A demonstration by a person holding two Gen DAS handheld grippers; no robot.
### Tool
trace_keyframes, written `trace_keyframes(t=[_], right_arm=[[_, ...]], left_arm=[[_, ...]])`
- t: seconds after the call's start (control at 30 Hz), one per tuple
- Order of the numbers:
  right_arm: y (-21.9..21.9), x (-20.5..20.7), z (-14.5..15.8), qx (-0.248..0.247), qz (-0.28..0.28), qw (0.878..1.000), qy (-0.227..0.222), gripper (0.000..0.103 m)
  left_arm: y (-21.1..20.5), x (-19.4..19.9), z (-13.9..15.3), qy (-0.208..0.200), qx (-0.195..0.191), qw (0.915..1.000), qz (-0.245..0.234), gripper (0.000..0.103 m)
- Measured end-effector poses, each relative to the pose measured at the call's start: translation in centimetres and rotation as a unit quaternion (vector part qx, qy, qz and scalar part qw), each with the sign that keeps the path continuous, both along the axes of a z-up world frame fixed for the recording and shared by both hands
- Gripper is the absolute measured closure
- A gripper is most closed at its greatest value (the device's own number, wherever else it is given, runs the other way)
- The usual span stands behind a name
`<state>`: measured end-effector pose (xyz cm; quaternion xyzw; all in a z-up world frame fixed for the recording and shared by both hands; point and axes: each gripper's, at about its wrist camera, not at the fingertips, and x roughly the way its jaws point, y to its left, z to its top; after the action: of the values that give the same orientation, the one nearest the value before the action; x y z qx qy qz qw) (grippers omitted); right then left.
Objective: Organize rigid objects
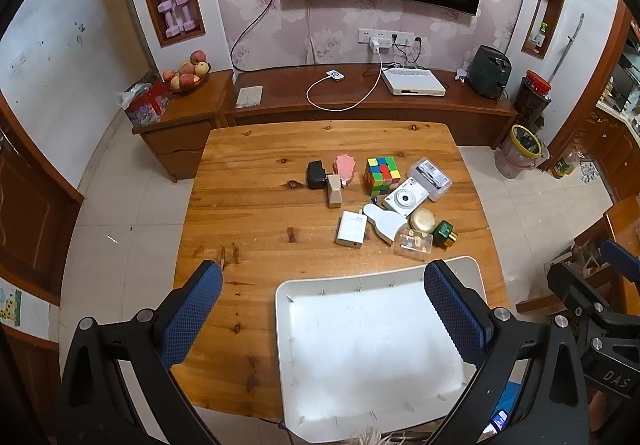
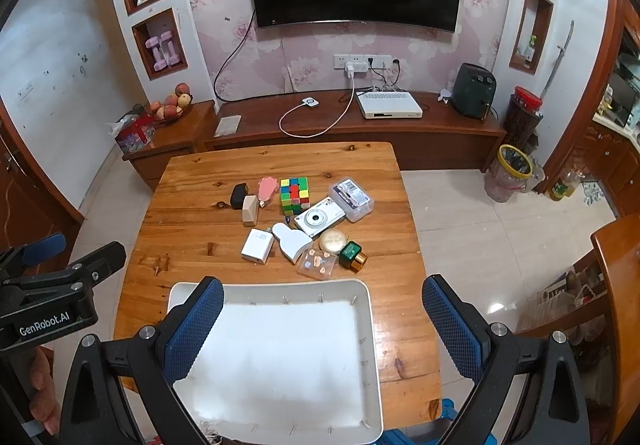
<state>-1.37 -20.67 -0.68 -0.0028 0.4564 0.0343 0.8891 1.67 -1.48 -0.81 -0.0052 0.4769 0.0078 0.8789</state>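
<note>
Tray [image 1: 400, 281] empty, both grippers raised, spread

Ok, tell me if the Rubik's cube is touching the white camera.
Cannot tell. In the right wrist view the Rubik's cube and white camera meet at a corner with no plain gap.

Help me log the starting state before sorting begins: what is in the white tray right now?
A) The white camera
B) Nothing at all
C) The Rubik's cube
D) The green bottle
B: the white tray shows only its bare floor in both views, while the Rubik's cube, white camera and green bottle all sit on the wooden table beyond its far rim.
</note>
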Motion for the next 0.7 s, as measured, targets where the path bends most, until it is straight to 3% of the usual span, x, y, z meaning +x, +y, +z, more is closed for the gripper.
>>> trace_keyframes(t=[0.3,0.7], right_arm=[[0.1,2.6,0.3,-0.018,0.008,1.000,-0.008,0.003],[-0.4,6.7,-0.6,-0.020,0.011,1.000,0.014,0.003]], left_arm=[[0.0,2.6,0.6,0.009,-0.005,0.9999,-0.010,0.002],[-0.4,5.9,-0.1,0.014,-0.005,0.9997,-0.019,0.002]])
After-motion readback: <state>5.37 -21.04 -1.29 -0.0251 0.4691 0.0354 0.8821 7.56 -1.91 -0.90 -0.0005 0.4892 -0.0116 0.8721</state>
